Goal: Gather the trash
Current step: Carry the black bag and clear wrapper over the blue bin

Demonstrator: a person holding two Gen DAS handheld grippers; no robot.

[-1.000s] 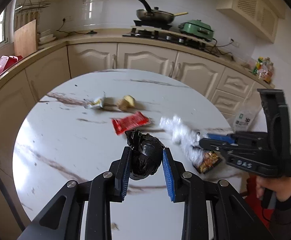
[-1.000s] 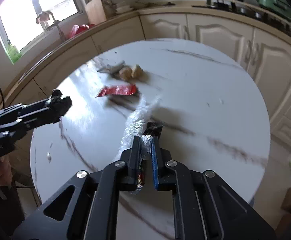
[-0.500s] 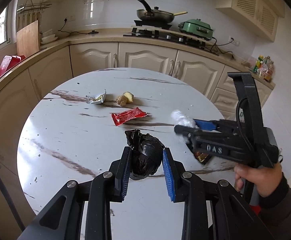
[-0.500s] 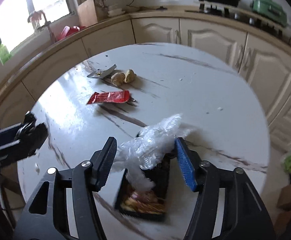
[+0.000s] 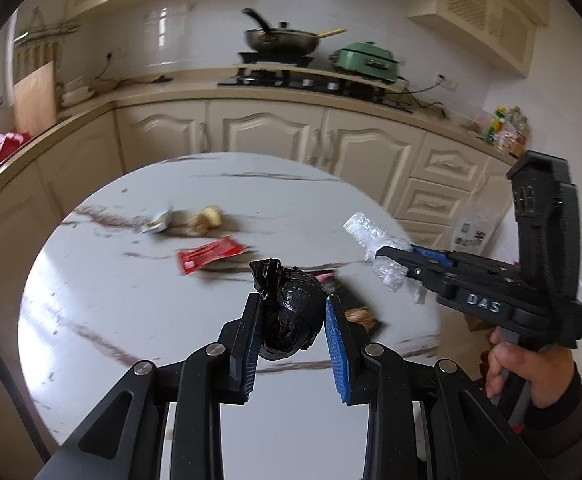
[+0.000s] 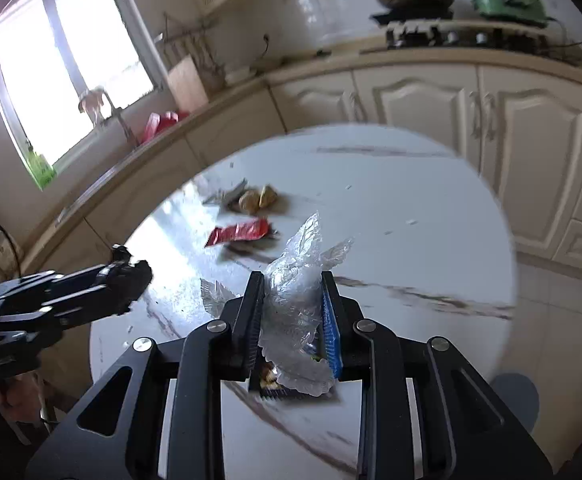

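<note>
The left tongs (image 5: 293, 334) are gripping a knotted black bag (image 5: 291, 312) between their blue-lined fingers, holding it clear above the round marble surface (image 5: 111, 300). The right tongs (image 6: 293, 316) are closing on a crumpled piece of clear plastic wrap (image 6: 295, 288), which is sitting between their fingers and sticking up past the tips. Below that wrap a dark snack packet (image 6: 275, 384) is showing, lying on the surface or hanging just above it; the blur is making that hard to tell. In the left wrist view the same packet (image 5: 357, 312) is appearing just behind the bag, to its right.

Further back on the surface, a red wrapper (image 5: 211, 256) is lying flat, and beyond it a small silvery wrapper (image 5: 157, 222) is resting just beside a yellowish lump of food (image 5: 207, 218). These three are lying well apart from both tongs.

A person's hand (image 5: 531, 368) is gripping the handle of the right tongs at the right edge of the left wrist view.
</note>
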